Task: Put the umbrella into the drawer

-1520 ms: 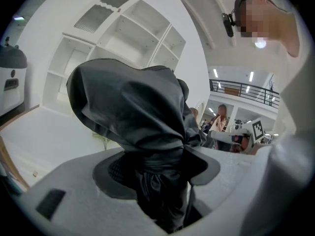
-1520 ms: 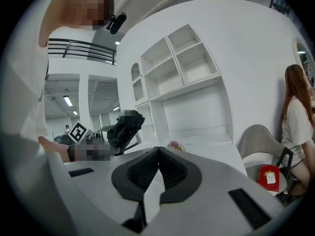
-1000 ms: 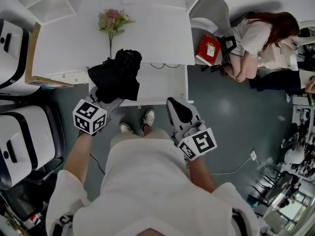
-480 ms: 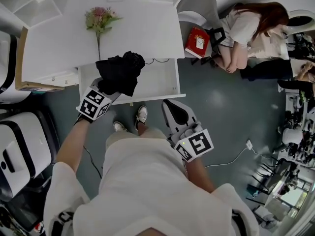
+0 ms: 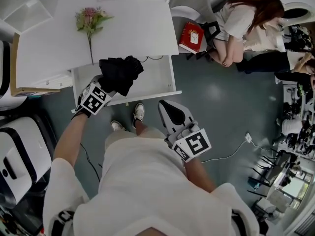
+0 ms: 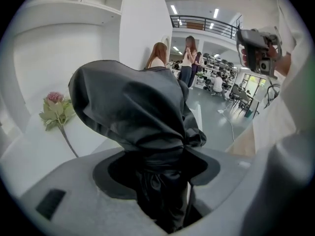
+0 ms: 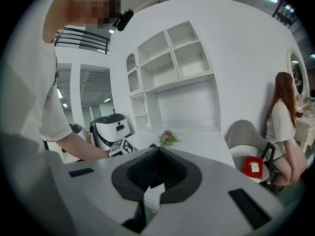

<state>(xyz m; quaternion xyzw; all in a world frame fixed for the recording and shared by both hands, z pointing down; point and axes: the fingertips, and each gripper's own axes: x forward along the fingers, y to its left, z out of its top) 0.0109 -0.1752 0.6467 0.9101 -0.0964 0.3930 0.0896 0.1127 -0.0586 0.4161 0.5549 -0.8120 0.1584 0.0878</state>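
Note:
A black folded umbrella [image 5: 120,73] hangs bunched over the left half of the open white drawer [image 5: 158,76]. My left gripper [image 5: 103,86] is shut on its lower end, and whether the fabric touches the drawer's floor cannot be told. In the left gripper view the umbrella [image 6: 133,109] fills the space between the pads of the left gripper [image 6: 157,167] and hides the drawer. My right gripper [image 5: 172,113] hovers in front of the drawer's front edge, off to the right. In its own view the right gripper [image 7: 158,154] is shut with nothing in it.
A flower stem [image 5: 88,21] lies on the white desk [image 5: 138,28] above the drawer. White machines [image 5: 19,151] stand at the left. A person [image 5: 243,21] sits at the right beside a chair with a red box [image 5: 192,37]. My feet [image 5: 139,112] are just below the drawer.
My left gripper has come down and rolled with the umbrella, which now hangs lower over the drawer's left part. The right gripper has stayed in place.

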